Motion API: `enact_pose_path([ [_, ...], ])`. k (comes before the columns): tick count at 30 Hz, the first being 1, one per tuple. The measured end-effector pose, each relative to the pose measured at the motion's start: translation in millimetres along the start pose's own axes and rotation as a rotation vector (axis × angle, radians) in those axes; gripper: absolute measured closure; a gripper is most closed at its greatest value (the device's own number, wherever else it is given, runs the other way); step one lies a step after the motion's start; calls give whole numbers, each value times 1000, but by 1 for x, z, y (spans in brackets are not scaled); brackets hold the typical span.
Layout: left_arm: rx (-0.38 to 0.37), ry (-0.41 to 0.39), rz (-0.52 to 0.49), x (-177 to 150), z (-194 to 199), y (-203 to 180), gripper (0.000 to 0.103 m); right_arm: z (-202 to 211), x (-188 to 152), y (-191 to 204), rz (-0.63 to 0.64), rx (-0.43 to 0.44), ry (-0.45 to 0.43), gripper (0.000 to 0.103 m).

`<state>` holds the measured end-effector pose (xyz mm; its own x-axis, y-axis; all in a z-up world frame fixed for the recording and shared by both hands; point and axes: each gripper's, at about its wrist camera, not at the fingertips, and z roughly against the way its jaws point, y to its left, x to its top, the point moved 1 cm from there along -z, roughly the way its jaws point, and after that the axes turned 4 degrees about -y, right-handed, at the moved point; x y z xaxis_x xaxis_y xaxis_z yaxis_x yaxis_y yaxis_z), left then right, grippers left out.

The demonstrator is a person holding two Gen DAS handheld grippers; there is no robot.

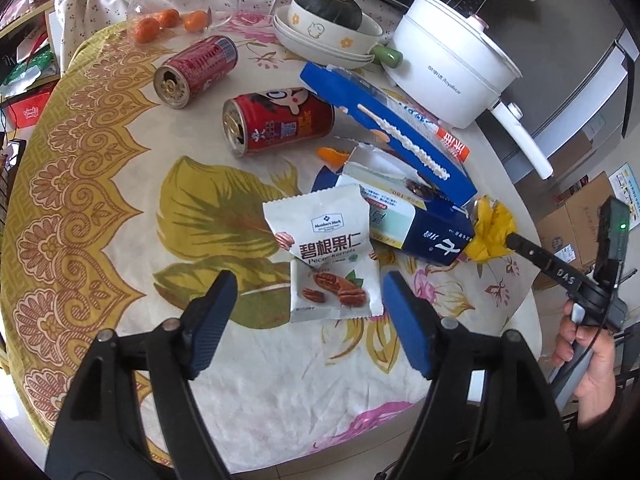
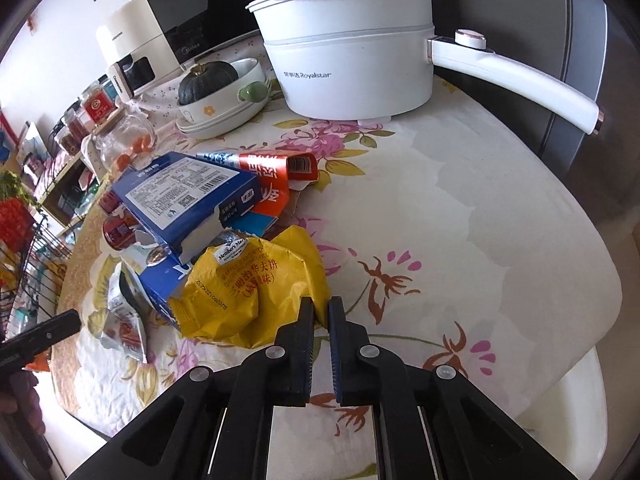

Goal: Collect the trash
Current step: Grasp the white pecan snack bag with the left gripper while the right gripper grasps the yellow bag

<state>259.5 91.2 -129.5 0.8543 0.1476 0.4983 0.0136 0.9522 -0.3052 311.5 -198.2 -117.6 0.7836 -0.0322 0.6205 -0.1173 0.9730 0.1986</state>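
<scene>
Trash lies on a flowered tablecloth [image 1: 120, 216]. My left gripper [image 1: 308, 292] is open, its jaws either side of the lower part of a white pecan snack bag [image 1: 332, 256]. My right gripper [image 2: 321, 308] is shut on the edge of a crumpled yellow wrapper [image 2: 256, 284], which also shows in the left wrist view [image 1: 490, 232]. Two red cans [image 1: 280, 122] [image 1: 196, 70] lie on their sides. Torn blue cartons [image 1: 392, 136] [image 2: 184, 196] are piled between the bag and the wrapper. A bit of orange peel [image 1: 334, 157] lies by the cartons.
A white electric pot [image 2: 348, 44] with a long handle stands at the back. Stacked bowls hold a dark green squash [image 1: 328, 6]. A glass jar [image 1: 180, 0] with small oranges lies at the back left. The table edge runs close on the right [image 2: 592, 320].
</scene>
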Motion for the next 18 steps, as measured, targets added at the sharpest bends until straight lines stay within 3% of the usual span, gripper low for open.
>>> enact_pose_path([
  [10,111,68,-64,-5,-50,-39,23,25,-8,-16,22,-61,4,95],
  [15,205,50,-110,-3,-57,-47,23,34,-14,-29,23,-79,14,95],
  [18,228,38,-133,-3,-56,-47,31,39,-17,-38,14,-89,19,95],
])
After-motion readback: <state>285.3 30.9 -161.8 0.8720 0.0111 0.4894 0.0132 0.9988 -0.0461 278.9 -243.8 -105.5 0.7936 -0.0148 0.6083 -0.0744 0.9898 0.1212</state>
